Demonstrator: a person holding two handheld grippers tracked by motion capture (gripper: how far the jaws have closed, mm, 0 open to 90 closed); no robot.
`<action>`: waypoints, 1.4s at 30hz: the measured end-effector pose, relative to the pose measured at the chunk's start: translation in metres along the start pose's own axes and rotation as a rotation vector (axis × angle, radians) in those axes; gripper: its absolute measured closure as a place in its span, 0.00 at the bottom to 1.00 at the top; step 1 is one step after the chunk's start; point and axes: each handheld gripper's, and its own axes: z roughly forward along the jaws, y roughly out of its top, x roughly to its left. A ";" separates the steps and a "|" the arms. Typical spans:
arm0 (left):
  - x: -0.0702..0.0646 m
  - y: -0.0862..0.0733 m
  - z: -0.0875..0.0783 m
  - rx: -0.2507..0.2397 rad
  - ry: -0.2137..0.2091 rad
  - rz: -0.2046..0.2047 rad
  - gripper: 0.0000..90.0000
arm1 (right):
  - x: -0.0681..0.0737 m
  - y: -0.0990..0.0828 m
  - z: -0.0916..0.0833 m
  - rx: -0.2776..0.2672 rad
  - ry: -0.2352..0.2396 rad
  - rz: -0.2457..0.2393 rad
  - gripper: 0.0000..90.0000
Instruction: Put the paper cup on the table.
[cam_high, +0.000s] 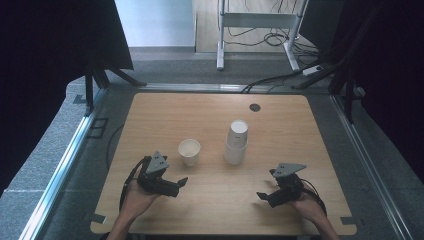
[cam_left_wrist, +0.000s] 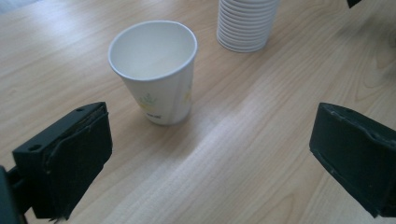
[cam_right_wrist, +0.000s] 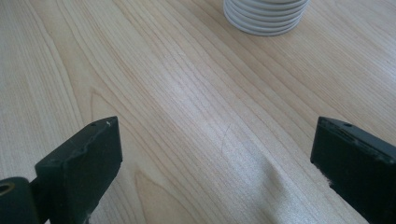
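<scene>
Both the left gripper (cam_high: 183, 183) and the right gripper (cam_high: 263, 196) are hovering low over the counter (cam_high: 280, 150), jaws spread wide and empty. Just beyond the left one, a single paper cup (cam_high: 189, 151) is standing upright, seemingly lined up for a grasp. Farther back, the stack of cups (cam_high: 236, 142) is waiting, well apart from the right gripper.

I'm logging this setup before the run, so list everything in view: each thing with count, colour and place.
single paper cup: 1, white with a faint print, upright and empty, left of centre
stack of paper cups: 1 stack, white, rims down, table centre
table: 1, light wood
cable port: 1, dark, far edge of table
metal frame: 1, white, on the floor beyond the table
cables: several, black, floor behind
left gripper: 1, black, open, near the single cup
right gripper: 1, black, open, near right
</scene>
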 end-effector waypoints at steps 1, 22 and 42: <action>-0.001 -0.002 0.000 -0.002 -0.005 -0.003 0.00 | 0.000 0.000 0.000 0.000 0.000 0.000 0.02; -0.015 -0.032 0.029 0.072 -0.078 -0.007 0.00 | 0.000 -0.003 0.004 0.024 0.003 -0.005 0.02; -0.032 -0.048 0.063 0.202 -0.094 0.045 0.00 | -0.002 -0.012 0.017 0.076 0.017 -0.017 0.00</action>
